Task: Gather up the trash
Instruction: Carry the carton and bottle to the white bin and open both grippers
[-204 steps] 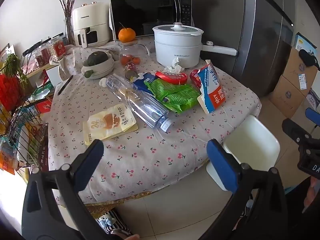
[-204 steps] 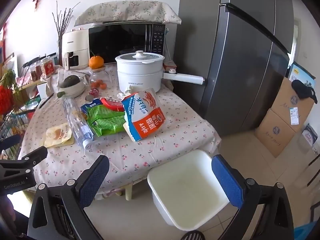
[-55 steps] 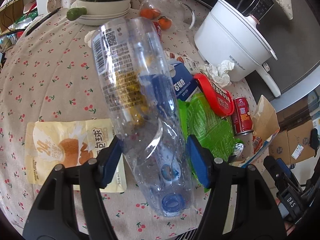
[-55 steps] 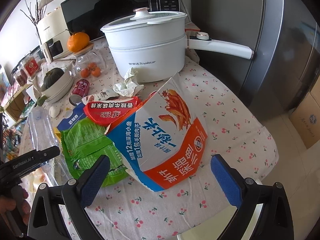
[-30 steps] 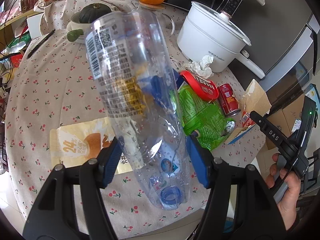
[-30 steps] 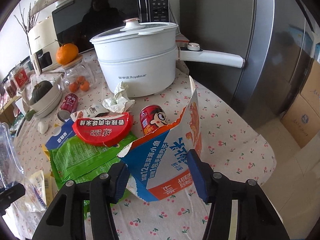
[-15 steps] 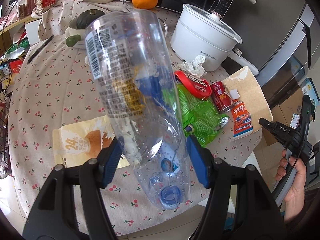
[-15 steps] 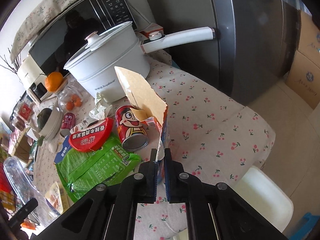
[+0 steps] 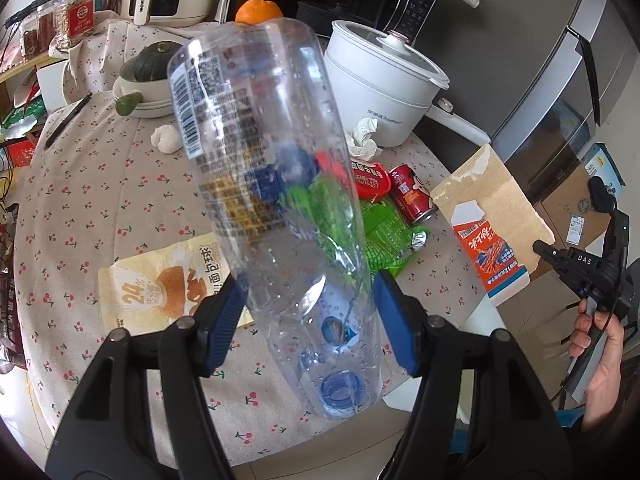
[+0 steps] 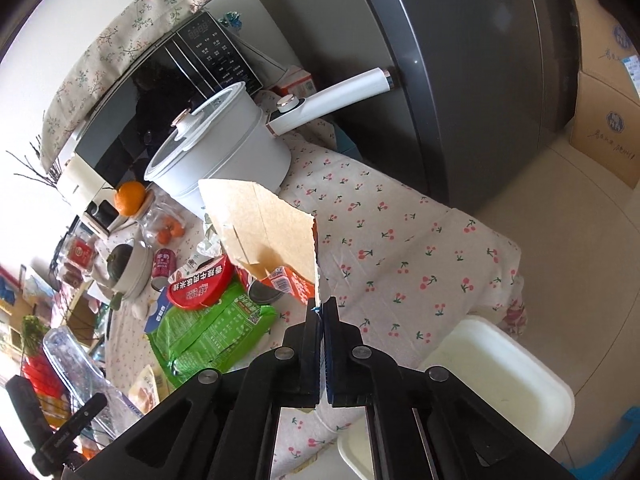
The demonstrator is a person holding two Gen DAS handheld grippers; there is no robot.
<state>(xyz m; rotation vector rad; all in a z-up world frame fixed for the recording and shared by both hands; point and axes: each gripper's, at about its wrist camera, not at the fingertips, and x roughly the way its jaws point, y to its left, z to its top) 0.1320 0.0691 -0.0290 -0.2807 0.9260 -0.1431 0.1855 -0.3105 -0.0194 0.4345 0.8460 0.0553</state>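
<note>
Left gripper (image 9: 308,320) clamped on empty plastic bottle (image 9: 272,184), lifted above table (image 9: 100,184), cap end near. Light, thin-walled, likely slippery and crushable: grip low on body, moderate force. Right gripper (image 10: 322,312) pinched shut on torn carton (image 10: 264,224) edge. Light, stiff card; hold near fold. White bin (image 10: 500,380) near right.

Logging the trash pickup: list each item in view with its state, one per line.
left tool: shut on plastic bottle
plastic bottle: empty, lifted, capped
right tool: shut on torn carton
torn carton: flattened, lifted
red can: lying on its side
white pot: lidded
white bin: open
</note>
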